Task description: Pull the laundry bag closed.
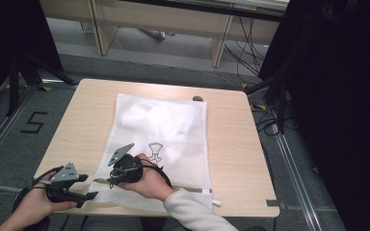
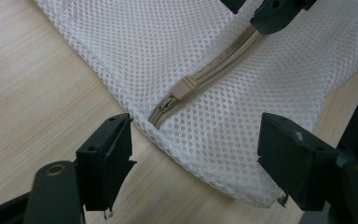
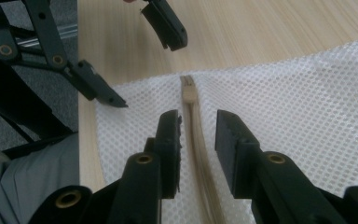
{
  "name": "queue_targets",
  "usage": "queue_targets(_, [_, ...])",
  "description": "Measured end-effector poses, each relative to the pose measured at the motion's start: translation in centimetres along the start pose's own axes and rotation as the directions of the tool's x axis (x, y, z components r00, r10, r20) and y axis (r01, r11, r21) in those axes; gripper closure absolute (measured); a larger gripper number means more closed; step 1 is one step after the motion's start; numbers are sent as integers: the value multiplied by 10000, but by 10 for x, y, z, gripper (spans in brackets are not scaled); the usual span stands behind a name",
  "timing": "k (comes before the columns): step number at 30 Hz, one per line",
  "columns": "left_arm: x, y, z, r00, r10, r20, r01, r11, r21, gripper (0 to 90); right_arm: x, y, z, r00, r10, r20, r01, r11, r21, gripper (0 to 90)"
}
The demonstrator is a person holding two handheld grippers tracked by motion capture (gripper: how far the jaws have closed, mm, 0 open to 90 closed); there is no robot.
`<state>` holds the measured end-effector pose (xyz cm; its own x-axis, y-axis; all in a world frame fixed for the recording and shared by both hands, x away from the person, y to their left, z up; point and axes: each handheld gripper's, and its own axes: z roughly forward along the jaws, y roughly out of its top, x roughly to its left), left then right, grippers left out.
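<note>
A white mesh bag [image 1: 159, 139] lies flat on the wooden table [image 1: 231, 144], with white cloth inside it. A beige zipper [image 2: 223, 63] runs along the bag's near edge, and its slider [image 2: 185, 87] sits close to the near left corner. My right gripper [image 1: 112, 181] is low over that edge. Its jaws [image 3: 198, 122] straddle the zipper tape [image 3: 192, 116] with a narrow gap on each side, just behind the slider [image 3: 189, 93]. My left gripper [image 1: 88, 186] rests at the table's near left, open wide, its jaws [image 2: 198, 140] facing the bag's corner with nothing between them.
A black drawing [image 1: 155, 151] shows on or through the mesh. A small dark object [image 1: 197, 98] sits at the table's far edge. A tripod [image 1: 19, 72] stands on the floor at left, black curtains [image 1: 337, 96] hang at right, and cables [image 1: 243, 57] trail beyond the table.
</note>
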<state>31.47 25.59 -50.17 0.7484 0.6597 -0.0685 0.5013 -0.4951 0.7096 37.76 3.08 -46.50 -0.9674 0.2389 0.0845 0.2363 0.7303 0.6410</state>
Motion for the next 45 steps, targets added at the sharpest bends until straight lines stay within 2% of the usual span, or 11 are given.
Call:
queue_targets(6, [1, 0, 0, 9998, 199, 16, -199, 9998, -1, 256, -2, 5, 10, 10000, 2, 0, -2, 10000, 74, 717])
queue_targets(8, [1, 0, 0, 9999, 148, 49, -147, 9999, -55, 256, -1, 7, 14, 9999, 137, -44, -136, 9998, 141, 717])
queue_targets(15, [1, 0, 0, 9999, 133, 66, -132, 9999, -72, 257, 0, 12, 27, 10000, -53, -37, 54, 9993, 374, 717])
queue_targets(18, [0, 0, 0, 9999, 108, 93, -107, 9999, -95, 256, 0, 14, 32, 9998, 163, -101, -159, 9991, 405, 716])
queue_targets(19, [1, 1, -1, 9997, 248, 23, -248, 9997, 17, 256, 0, 14, 34, 9999, 142, -72, -139, 9991, 412, 716])
queue_targets(25, [0, 0, 0, 9999, 81, 125, -79, 9999, -132, 255, 0, 14, 43, 9998, 187, -65, -184, 9988, 464, 712])
queue_targets(30, [1, 0, 0, 9998, 214, 35, -214, 9998, -6, 255, 0, 17, 50, 9996, 237, -158, -228, 9983, 541, 702])
queue_targets(31, [0, 0, 0, 9999, 54, 122, -52, 9999, -135, 255, -1, 17, 51, 9999, 144, -69, -139, 9979, 633, 704])
queue_targets(39, [1, 0, 0, 9999, 71, 118, -70, 9999, -93, 255, 2, 19, 58, 9995, 303, 79, -308, 9957, 869, 794])
queue_targets(44, [2, 0, 0, 9999, 46, 89, -46, 10000, -55, 257, 3, 22, 53, 9987, 507, 110, -515, 9938, 980, 830])
queue_targets(45, [2, 0, 0, 9999, 15, 149, -14, 10000, -92, 257, 2, 23, 51, 9994, 328, 83, -334, 9955, 882, 841])
